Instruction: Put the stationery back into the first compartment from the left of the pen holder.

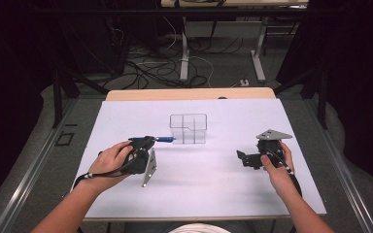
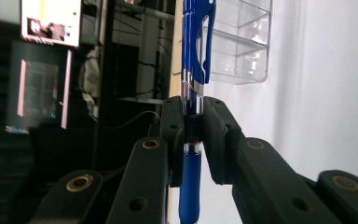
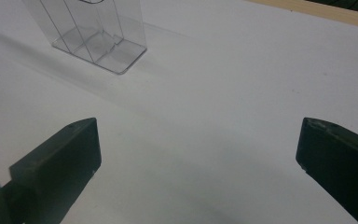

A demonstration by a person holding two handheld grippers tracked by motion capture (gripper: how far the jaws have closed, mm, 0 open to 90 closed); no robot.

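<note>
Pen point(image 1: 151, 140) lies level in the left gripper's point(image 1: 147, 142) clamped jaws, pointing toward the clear organizer point(image 1: 188, 128); right gripper point(image 1: 242, 158) gapes empty.

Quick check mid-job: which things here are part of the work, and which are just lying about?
In the job:
pen, clamped in the left gripper
clear organizer, empty
right gripper, open above the table

Lying about:
cables on the floor
monitors in the background
</note>
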